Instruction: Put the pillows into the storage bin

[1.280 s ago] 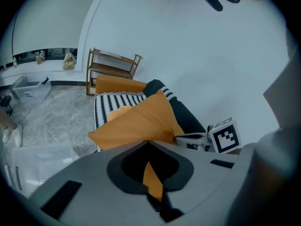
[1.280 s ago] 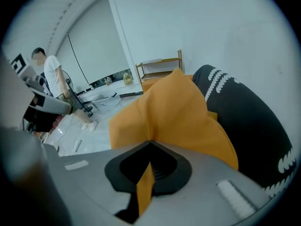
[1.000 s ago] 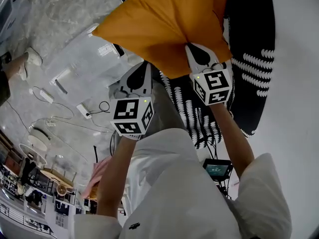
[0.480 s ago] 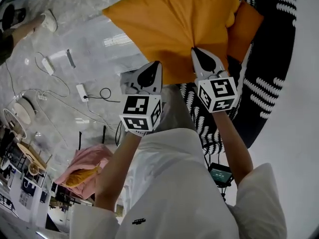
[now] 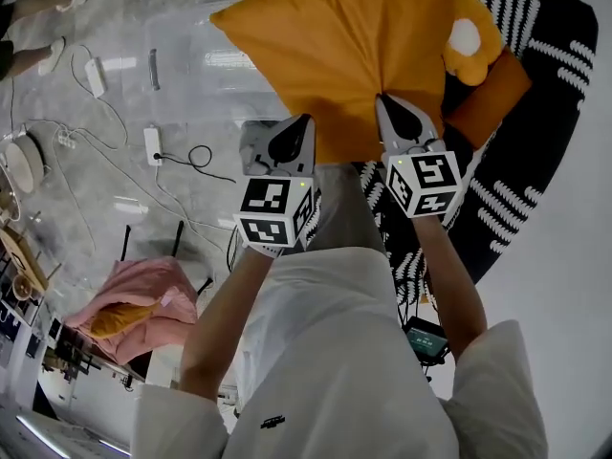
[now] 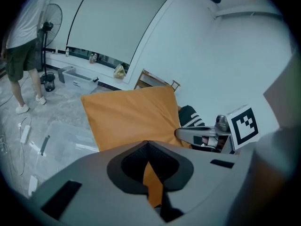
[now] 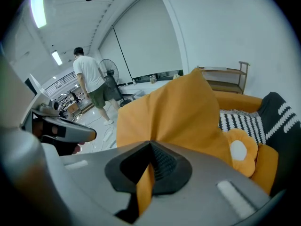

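A big orange pillow [image 5: 354, 51] hangs in front of me, held by its near edge. My left gripper [image 5: 290, 142] is shut on the pillow's lower left part, and orange cloth [image 6: 151, 180] shows pinched between its jaws. My right gripper [image 5: 397, 115] is shut on the same edge further right, again with cloth [image 7: 146, 182] between the jaws. A clear storage bin [image 5: 191, 89] stands on the grey floor below and left of the pillow; in the left gripper view the bin [image 6: 63, 135] lies under the pillow's left corner.
A black-and-white striped sofa [image 5: 516, 151] with an orange flower cushion [image 5: 466, 38] is at the right. Cables and a power strip [image 5: 153, 144] lie on the floor. A pink cloth heap [image 5: 139, 299] sits lower left. A person [image 7: 91, 81] stands by a fan [image 6: 49, 41].
Both grippers have carried the orange pillow leftward, away from the striped sofa and over the floor by the clear bin. Their hold on it is unchanged.
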### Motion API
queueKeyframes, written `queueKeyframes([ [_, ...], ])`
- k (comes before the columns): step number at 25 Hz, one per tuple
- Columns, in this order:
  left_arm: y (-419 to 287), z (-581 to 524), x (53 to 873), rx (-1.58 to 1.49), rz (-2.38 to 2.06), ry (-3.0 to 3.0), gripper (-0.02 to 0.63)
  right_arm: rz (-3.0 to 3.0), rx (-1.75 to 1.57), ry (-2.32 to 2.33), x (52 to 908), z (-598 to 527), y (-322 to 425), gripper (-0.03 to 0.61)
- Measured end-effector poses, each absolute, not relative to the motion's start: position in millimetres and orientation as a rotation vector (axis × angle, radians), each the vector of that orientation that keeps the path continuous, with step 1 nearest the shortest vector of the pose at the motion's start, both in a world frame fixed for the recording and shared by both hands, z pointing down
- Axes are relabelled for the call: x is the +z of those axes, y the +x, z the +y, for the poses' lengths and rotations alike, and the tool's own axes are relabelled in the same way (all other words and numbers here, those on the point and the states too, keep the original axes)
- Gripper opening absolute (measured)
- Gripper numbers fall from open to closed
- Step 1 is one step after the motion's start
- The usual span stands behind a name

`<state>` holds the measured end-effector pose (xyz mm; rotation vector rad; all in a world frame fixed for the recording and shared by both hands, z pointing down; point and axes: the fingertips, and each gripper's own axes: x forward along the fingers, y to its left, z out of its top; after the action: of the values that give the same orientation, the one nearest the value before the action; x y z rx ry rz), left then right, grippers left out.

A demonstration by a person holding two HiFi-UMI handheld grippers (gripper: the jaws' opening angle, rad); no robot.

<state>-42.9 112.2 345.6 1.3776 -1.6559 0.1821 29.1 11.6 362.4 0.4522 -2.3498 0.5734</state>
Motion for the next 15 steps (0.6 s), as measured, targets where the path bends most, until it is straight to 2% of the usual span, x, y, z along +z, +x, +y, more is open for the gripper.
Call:
queueKeyframes([
  [15,-172,210,359,0.014,-1.832,1.096,0.009,-2.299,0.357,0.008,398,90,-125,0.014],
])
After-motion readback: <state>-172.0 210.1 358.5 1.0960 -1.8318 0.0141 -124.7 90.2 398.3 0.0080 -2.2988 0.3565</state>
